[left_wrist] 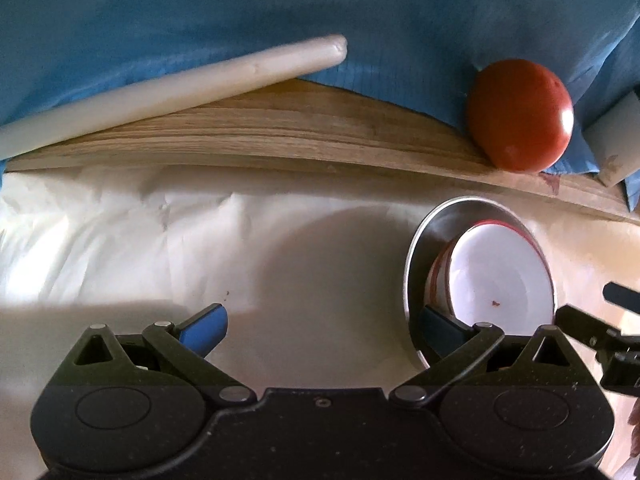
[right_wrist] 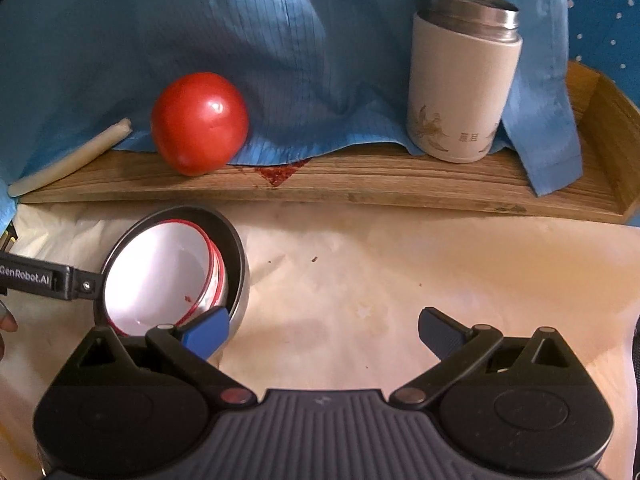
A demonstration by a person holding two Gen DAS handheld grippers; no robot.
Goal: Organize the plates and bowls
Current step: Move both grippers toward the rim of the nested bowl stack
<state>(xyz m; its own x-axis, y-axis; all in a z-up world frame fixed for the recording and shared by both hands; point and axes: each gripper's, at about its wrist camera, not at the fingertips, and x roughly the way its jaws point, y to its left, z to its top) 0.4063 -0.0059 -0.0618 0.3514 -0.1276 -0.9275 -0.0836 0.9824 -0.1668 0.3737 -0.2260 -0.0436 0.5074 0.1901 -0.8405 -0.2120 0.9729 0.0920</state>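
— Red-rimmed white bowl point(right_wrist: 160, 276) sits tilted inside the metal bowl point(right_wrist: 236, 264), on the paper-covered worktop point(right_wrist: 400, 280). See it?

— Yes! Is anyone holding it?

— No. The left gripper point(left_wrist: 324, 330) has its fingers point(left_wrist: 206, 326) wide apart, holding nothing. The right gripper point(right_wrist: 324, 330) too (both just beside the bowls).

— And the tomato point(right_wrist: 200, 122)?

— On the wooden tray point(right_wrist: 360, 180) behind.

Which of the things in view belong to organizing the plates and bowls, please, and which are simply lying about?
Part of the job:
- metal bowl
- red-rimmed white bowl nested tilted inside it
- left gripper and right gripper, both open

Lying about:
- tomato
- white insulated cup
- pale stick
- blue cloth
- wooden tray
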